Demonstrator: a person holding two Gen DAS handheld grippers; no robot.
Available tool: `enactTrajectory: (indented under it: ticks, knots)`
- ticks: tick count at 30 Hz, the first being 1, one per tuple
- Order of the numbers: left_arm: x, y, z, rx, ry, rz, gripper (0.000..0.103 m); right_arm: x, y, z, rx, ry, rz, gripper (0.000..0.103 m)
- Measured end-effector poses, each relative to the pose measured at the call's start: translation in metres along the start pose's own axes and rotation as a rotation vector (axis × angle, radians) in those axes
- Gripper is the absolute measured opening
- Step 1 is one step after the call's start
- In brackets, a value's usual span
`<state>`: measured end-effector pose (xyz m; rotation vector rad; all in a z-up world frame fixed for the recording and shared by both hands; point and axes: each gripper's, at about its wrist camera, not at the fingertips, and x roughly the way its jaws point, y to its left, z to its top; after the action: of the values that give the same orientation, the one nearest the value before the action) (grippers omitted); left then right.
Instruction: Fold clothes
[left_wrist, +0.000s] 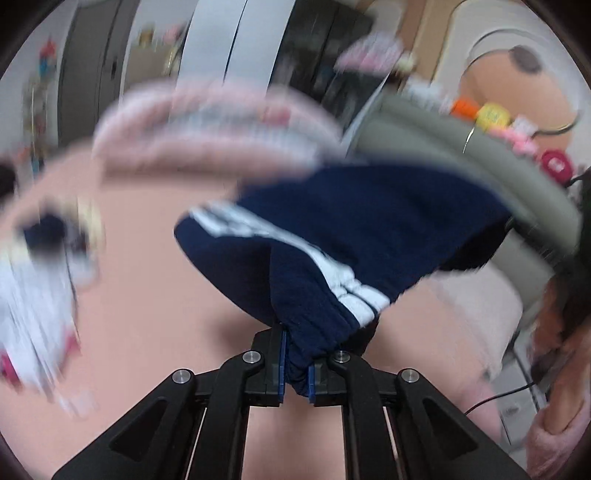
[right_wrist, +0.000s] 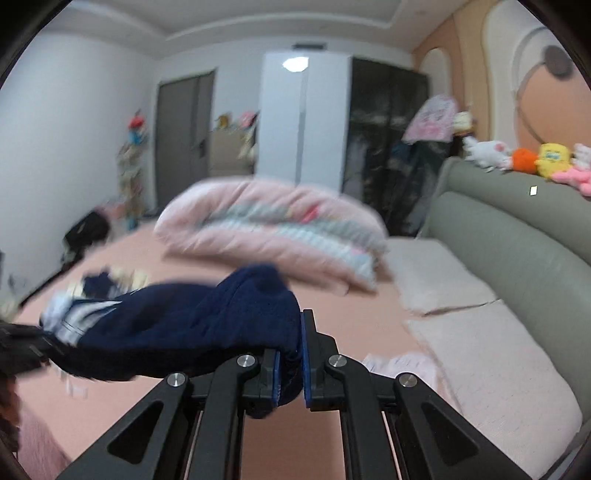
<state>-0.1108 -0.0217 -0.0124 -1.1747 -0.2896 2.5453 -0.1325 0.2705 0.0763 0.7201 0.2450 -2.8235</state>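
Left gripper: jaws clamped on a bunched edge of the navy garment, white stripes running beside the pinch. Right gripper: jaws likewise closed on navy fabric. Garment hangs lifted above the pink bed, stretched between both grippers. Beyond the garment, a folded pink quilt lies on the bed. Plush toys sit along the grey headboard. Left view heavily motion-blurred; the white item left of the garment is unidentifiable.
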Motion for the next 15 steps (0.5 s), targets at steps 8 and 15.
enactTrajectory:
  ticks: [8, 15]
  knots:
    - [0.112, 0.063, -0.123, -0.164, 0.352, -0.024, 0.014, 0.109, 0.052, -0.193, -0.065, 0.528, 0.058, 0.005]
    - [0.071, 0.002, -0.107, 0.273, 0.136, 0.191, 0.055, 0.106, 0.038, -0.195, 0.036, 0.47, 0.099, 0.005]
